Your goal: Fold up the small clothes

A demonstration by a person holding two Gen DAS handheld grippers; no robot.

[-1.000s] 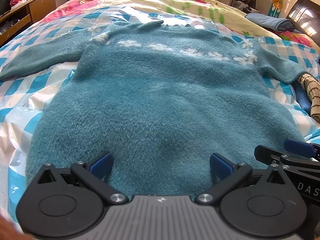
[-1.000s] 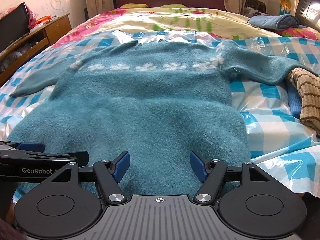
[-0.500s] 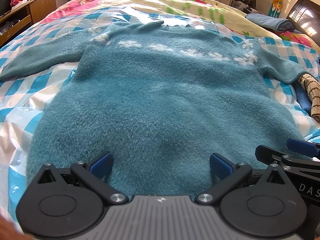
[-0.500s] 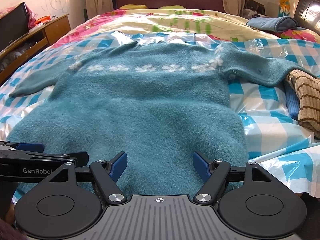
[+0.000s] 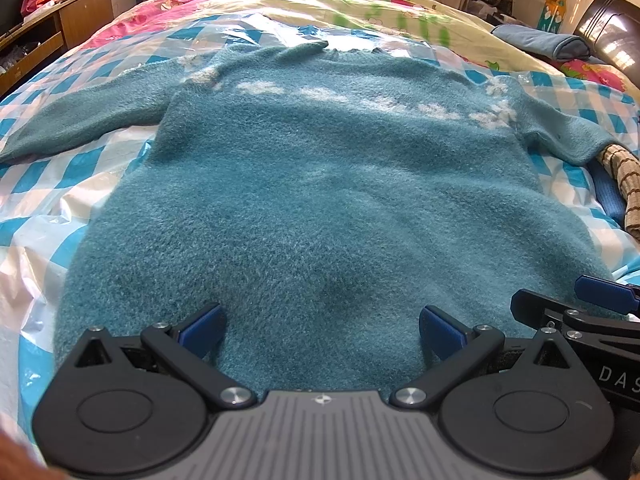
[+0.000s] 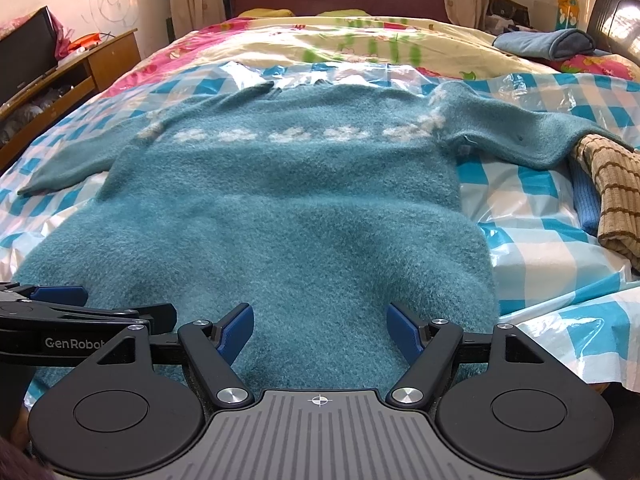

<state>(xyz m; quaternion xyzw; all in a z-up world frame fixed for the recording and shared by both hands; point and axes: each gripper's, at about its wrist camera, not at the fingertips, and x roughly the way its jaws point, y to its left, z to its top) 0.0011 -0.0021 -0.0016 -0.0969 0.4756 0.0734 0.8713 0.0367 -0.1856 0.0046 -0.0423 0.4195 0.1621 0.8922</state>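
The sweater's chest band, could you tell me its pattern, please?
White flower-like motifs in a row on the teal sweater; clearest in the right wrist view.

Teal sweater (image 6: 280, 216) w/ white motif band, blue-white check sheet (image 6: 532, 240), tan-striped knit (image 6: 616, 188).

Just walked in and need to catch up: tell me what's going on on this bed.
A person holds two grippers at the near hem of a teal sweater spread flat on a checkered plastic sheet. The left gripper and right gripper are both open, gripping nothing. No fold made yet; both sleeves lie spread out.
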